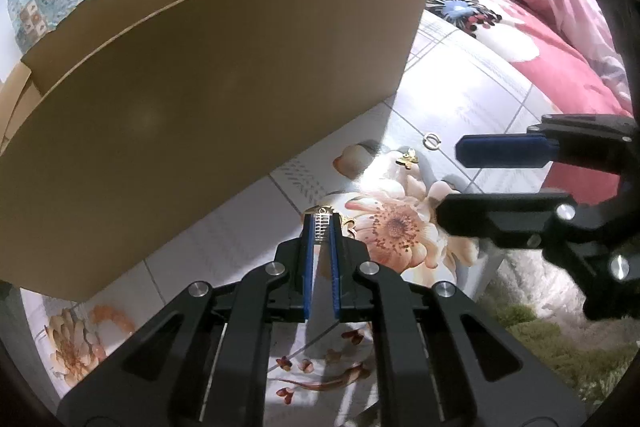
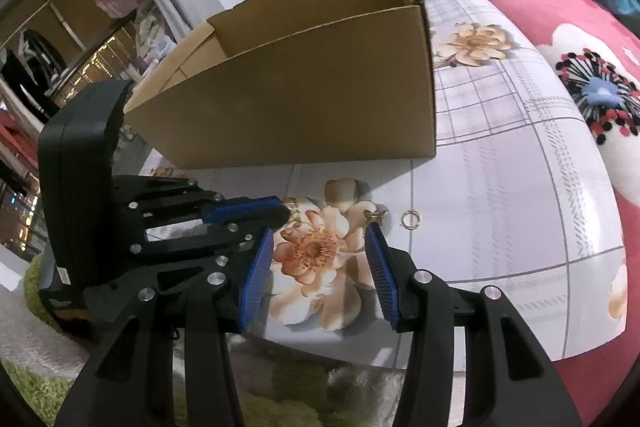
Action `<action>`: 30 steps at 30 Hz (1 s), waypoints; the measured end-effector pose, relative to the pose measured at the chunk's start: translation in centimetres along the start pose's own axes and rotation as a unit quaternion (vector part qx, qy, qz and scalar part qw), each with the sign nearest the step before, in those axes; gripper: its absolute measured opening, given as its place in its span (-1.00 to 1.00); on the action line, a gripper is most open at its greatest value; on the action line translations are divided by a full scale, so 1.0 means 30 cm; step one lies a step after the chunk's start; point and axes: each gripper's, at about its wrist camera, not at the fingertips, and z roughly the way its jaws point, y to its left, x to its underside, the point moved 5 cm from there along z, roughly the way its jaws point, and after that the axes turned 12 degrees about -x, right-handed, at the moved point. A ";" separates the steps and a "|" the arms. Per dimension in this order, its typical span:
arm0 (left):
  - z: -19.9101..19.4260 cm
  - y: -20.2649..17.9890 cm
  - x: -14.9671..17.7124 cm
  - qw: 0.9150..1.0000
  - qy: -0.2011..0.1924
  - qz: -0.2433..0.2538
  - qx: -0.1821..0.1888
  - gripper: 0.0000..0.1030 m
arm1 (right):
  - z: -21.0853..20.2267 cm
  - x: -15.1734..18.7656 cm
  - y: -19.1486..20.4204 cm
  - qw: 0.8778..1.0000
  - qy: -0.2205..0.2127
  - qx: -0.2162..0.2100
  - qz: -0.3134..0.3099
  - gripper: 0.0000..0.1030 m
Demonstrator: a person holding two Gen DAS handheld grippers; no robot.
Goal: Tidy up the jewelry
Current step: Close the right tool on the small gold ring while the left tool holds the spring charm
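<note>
Matt corrugated cardboard box (image 2: 304, 99); glossy floral tablecloth (image 2: 500, 187); shiny metal ring (image 2: 410, 218).

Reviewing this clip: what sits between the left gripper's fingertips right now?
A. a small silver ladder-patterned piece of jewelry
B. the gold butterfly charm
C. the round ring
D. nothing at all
A: the left gripper is shut on a silver ladder-patterned piece, while the ring and butterfly charm lie loose on the floral cloth.
</note>
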 end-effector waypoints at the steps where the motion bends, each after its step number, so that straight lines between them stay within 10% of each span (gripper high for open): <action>1: -0.003 0.004 -0.001 1.000 -0.002 -0.002 0.001 -0.88 | -0.002 -0.001 -0.003 1.000 -0.001 0.004 -0.001 -0.09; 30: -0.031 0.121 0.030 0.999 -0.022 -0.045 0.017 -0.88 | 0.073 -0.037 -0.092 0.985 0.056 0.120 -0.115 -0.60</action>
